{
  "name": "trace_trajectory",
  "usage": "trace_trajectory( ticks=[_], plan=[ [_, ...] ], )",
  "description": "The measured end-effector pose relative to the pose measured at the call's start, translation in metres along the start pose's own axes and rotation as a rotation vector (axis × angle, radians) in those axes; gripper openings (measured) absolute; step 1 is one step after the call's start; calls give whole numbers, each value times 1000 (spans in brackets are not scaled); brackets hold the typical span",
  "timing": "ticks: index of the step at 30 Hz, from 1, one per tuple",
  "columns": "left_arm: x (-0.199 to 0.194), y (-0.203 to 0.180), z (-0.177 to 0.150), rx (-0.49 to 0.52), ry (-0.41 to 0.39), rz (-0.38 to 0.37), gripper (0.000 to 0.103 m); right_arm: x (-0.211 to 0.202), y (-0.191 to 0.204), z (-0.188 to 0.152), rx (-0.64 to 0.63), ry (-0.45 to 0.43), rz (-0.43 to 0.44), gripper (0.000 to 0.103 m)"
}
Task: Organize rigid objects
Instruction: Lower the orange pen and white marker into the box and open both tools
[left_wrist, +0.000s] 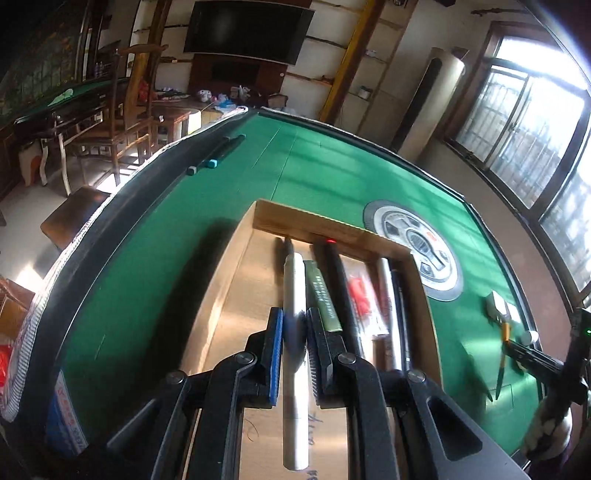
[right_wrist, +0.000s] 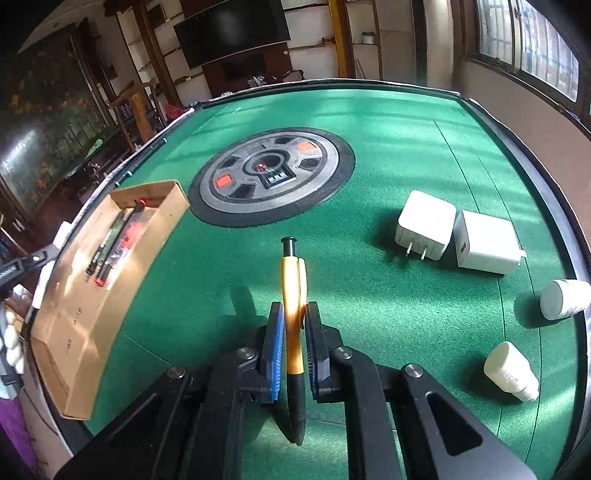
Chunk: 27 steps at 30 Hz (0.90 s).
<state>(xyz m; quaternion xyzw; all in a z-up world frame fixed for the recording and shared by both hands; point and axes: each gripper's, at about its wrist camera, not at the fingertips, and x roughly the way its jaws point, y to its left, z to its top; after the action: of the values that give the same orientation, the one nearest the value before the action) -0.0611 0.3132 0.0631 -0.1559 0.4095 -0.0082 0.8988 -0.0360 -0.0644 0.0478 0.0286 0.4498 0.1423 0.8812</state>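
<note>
My left gripper is shut on a white pen, held lengthwise over an open cardboard box. Several pens lie in that box, among them a green one and a black one with a red tip. My right gripper is shut on an orange pen with a black grip and clicker, just above the green felt. In the right wrist view the box sits at the table's left edge, well left of this gripper.
Two white plug chargers and two white bottles lie on the felt to the right. A round grey disc is set in the table's centre. Two dark sticks lie near the far left rim.
</note>
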Motion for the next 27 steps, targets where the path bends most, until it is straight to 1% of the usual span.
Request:
trace_trajectory(
  ticks=[5, 7, 12, 13, 14, 15, 17, 19, 20, 21, 22, 23, 24, 27],
  plan=[
    [38, 8, 19, 13, 57, 55, 12, -24, 23, 12, 3, -33, 95, 11],
    [50, 8, 24, 27, 82, 71, 12, -30, 36, 16, -9, -34, 131, 11],
    [73, 16, 31, 3, 125, 101, 13, -34, 69, 25, -45, -22, 199, 11],
    [76, 19, 31, -11, 131, 106, 13, -33, 76, 26, -50, -18, 210, 11],
    [75, 21, 32, -17, 122, 104, 13, -33, 83, 28, -56, -14, 223, 11],
    [73, 22, 32, -23, 113, 98, 16, -32, 89, 30, -62, -9, 239, 11],
    [62, 23, 31, -36, 94, 69, 18, -29, 104, 35, -68, 6, 277, 11],
    [39, 23, 28, -46, 43, 39, 22, -22, 119, 40, -71, 34, 320, 11],
    [24, 24, 26, -56, 10, 27, 28, -17, 126, 43, -69, 52, 346, 11],
    [9, 26, 22, -74, -23, 14, 37, -10, 135, 45, -67, 70, 369, 11],
    [-7, 29, 18, -96, -54, -4, 41, -3, 144, 48, -65, 89, 390, 11],
    [-23, 33, 11, -114, -86, -27, 49, 3, 153, 51, -65, 105, 406, 11],
    [-40, 36, 3, -124, -117, -48, 52, 11, 163, 54, -65, 120, 422, 11],
    [-77, 47, -22, -141, -177, -88, 56, 38, 190, 63, -48, 173, 467, 11]
  ],
)
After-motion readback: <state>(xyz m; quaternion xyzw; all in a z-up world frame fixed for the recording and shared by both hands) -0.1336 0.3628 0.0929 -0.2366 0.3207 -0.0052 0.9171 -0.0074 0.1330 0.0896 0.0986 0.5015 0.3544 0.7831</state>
